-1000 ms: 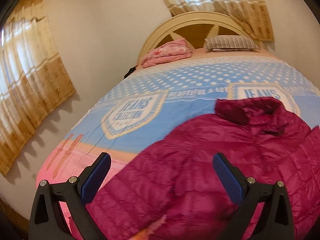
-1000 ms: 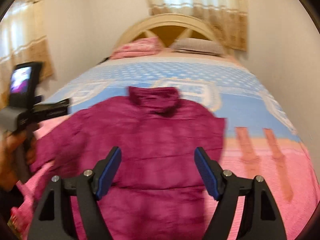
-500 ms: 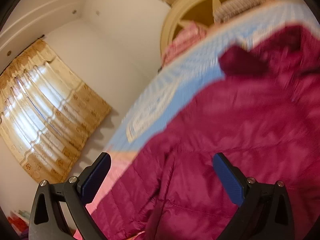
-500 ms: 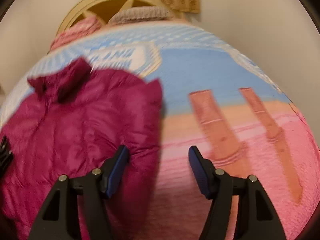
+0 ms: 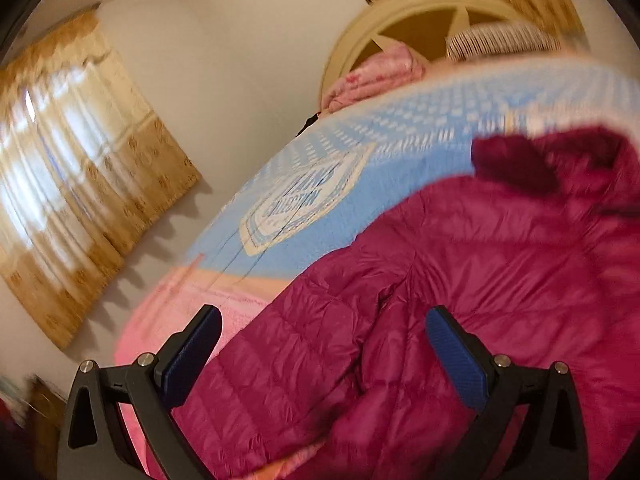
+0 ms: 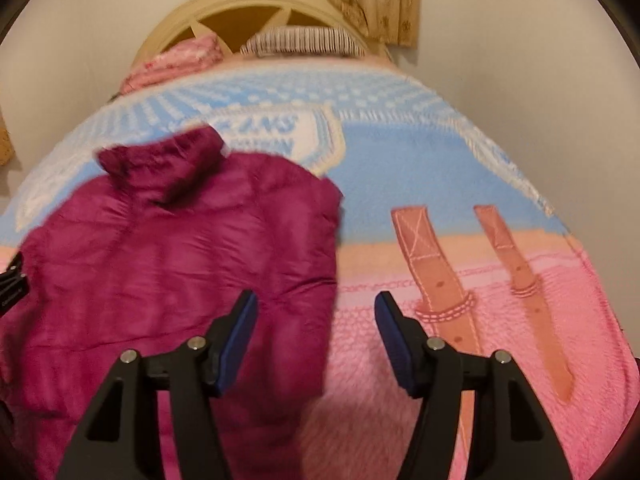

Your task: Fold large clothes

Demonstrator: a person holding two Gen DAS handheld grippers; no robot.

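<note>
A magenta quilted puffer jacket (image 5: 460, 280) lies spread on the bed, collar toward the headboard. It also shows in the right wrist view (image 6: 172, 248). My left gripper (image 5: 320, 336) is open and empty, hovering over the jacket's left sleeve near the bed's left side. My right gripper (image 6: 316, 320) is open and empty, hovering over the jacket's right edge where it meets the pink part of the blanket. Part of the left gripper's body (image 6: 12, 284) shows at the far left of the right wrist view.
The bed has a blue and pink blanket (image 6: 440, 184) with a jeans print. A pink folded quilt (image 5: 376, 72) and a striped pillow (image 6: 304, 42) lie by the cream headboard (image 6: 240, 4). Curtains (image 5: 72, 168) hang on the left wall; a white wall stands right.
Both views have swung. The left gripper has tilted back toward level over the left sleeve. The right gripper has shifted right to the jacket's right edge and its fingers have narrowed somewhat.
</note>
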